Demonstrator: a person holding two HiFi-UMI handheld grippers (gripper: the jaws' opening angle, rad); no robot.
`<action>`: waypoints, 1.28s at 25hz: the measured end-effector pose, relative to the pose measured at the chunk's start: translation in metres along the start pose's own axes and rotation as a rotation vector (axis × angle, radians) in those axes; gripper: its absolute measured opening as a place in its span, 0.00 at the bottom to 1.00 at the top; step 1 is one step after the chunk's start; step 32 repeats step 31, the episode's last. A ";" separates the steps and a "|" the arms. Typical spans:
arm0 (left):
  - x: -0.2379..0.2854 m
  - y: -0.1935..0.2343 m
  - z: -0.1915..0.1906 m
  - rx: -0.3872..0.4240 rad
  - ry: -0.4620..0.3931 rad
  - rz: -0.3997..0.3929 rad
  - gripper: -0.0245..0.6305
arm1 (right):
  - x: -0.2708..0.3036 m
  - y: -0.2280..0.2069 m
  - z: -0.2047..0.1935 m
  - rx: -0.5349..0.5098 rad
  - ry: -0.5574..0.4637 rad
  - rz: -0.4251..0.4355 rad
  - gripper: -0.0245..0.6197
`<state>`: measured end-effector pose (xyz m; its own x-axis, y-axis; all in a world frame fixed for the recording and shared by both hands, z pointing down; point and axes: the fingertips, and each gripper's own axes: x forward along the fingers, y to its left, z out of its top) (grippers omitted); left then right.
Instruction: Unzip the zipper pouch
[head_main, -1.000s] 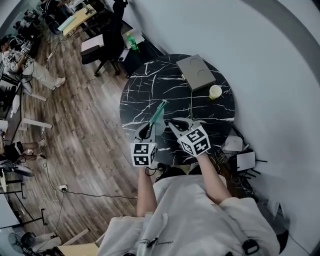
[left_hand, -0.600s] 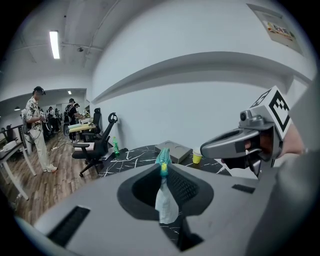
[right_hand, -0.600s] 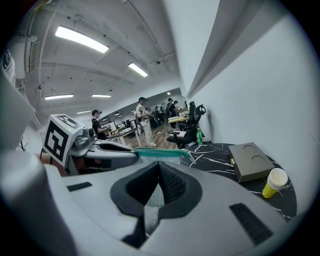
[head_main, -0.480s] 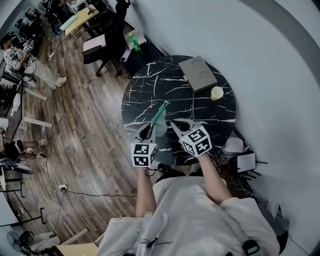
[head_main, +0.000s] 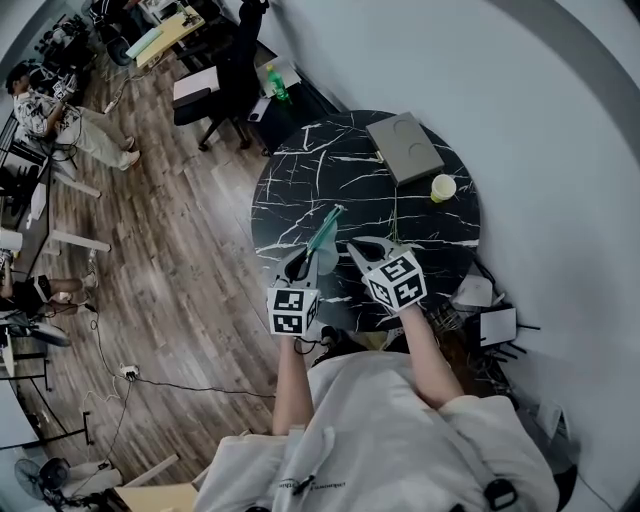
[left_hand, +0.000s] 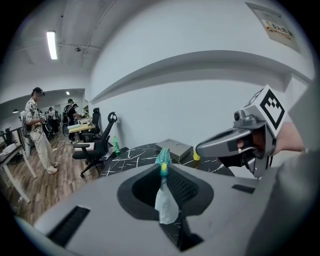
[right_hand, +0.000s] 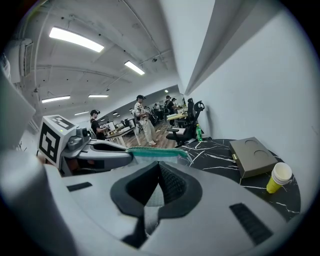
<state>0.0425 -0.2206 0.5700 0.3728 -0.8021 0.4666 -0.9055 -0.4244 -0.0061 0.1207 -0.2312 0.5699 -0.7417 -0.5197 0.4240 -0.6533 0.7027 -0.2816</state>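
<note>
1. We find the pouch (head_main: 323, 238) held clear above the table's (head_main: 300, 170) near edge.
2. Left gripper (head_main: 298, 264) clamps its zipper (right_hand: 155, 151) end; right gripper (head_main: 352, 246) pinches the fabric beside it, apparently bracing for the pull.

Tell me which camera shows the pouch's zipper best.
The right gripper view: the zipper runs sideways across it, teeth visible along its length. The left gripper view sees it end-on; the head view shows only a small teal strip.

1 round blk marble table (head_main: 300, 190), 1 teal zipper pouch (head_main: 322, 235), 1 flat grey box (head_main: 404, 148), 1 yellow paper cup (head_main: 443, 187), 2 grippers: left gripper (head_main: 298, 263) & right gripper (head_main: 353, 246).
</note>
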 end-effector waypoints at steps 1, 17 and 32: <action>0.000 0.001 0.000 0.001 0.001 -0.001 0.11 | 0.001 0.000 0.001 -0.002 0.003 0.000 0.05; 0.001 0.014 0.000 -0.033 -0.006 -0.007 0.11 | 0.012 0.013 0.003 -0.035 0.033 0.049 0.05; 0.001 0.023 -0.001 -0.032 -0.002 -0.012 0.11 | 0.020 0.017 0.006 -0.045 0.049 0.059 0.05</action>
